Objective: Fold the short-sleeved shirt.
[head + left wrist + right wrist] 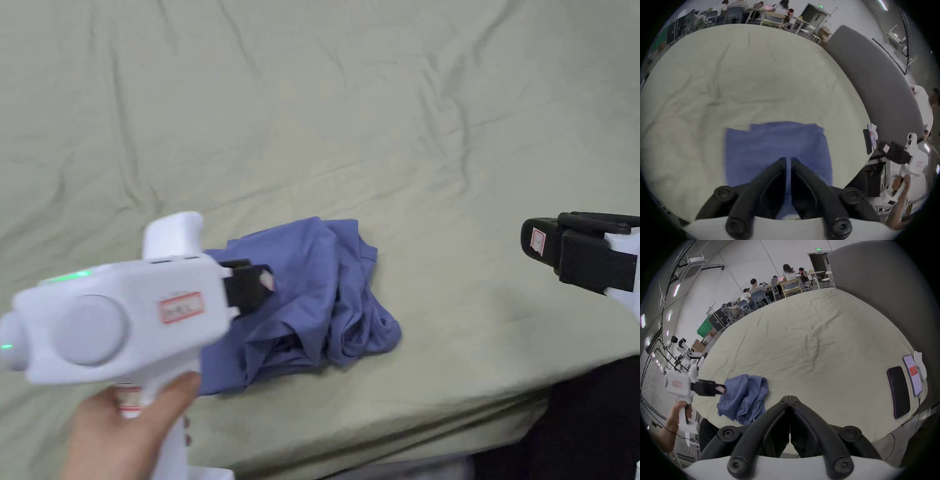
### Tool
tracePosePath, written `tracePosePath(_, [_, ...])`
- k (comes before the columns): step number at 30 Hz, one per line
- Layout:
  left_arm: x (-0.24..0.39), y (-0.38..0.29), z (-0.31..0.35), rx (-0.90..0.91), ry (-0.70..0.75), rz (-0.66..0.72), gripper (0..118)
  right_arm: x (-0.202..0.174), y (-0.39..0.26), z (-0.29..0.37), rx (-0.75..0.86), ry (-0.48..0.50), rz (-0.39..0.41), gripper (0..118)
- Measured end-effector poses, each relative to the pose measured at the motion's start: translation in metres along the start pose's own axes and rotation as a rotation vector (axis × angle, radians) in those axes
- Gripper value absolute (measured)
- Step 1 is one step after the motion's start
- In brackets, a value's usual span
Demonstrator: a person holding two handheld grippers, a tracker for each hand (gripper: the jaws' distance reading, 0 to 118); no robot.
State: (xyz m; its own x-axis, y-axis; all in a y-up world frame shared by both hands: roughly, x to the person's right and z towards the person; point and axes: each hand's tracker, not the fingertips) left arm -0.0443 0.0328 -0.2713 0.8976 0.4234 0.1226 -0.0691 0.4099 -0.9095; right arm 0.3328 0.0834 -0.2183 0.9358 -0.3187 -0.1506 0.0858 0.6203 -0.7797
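Head view: crumpled blue shirt [312, 300] on creased sheet [375, 125], both grippers' jaws together.

- Head view: soft, even, rather dim light over the green sheet [375, 125]; the creases cast only faint shadows.
- The left gripper [259, 284] and its white body at 8 o'clock are smeared by motion blur.
- Left gripper view: the blue shirt [774, 146] is blurred, its edges smeared.
- Both gripper views are fisheye: black corners, and straight lines bow toward the rim.
- Right gripper view: sharper; bright ceiling light strips [676, 290] glare at 10 o'clock.
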Motion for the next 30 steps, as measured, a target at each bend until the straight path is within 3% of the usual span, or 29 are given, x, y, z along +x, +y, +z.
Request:
tracePosePath(5, [0.058, -0.013, -0.074, -0.052, 0.001, -0.103, 6, 0.001, 0.0, 0.003, -0.008, -0.021, -0.001, 2])
tracePosePath(12, [0.062, -0.001, -0.058, -0.01, -0.143, -0.034, 5, -0.008, 0.003, 0.001, -0.022, -0.022, 0.014, 2])
tracePosePath(17, [0.018, -0.007, 0.035, 0.127, -0.097, -0.067, 5, -0.051, 0.013, -0.004, -0.035, 0.008, 0.128, 2])
tracePosePath(24, [-0.078, -0.025, 0.128, 0.217, 0.114, 0.06, 5, -0.147, 0.014, -0.058, -0.128, 0.142, 0.318, 2])
tracePosePath(27, [-0.102, -0.031, 0.132, 0.222, 0.106, 0.135, 5, -0.161, 0.001, -0.112, -0.223, 0.064, 0.377, 2])
tracePosePath(30, [-0.112, -0.033, 0.119, 0.213, 0.038, 0.189, 5, -0.149, -0.017, -0.169, -0.348, -0.018, 0.382, 2])
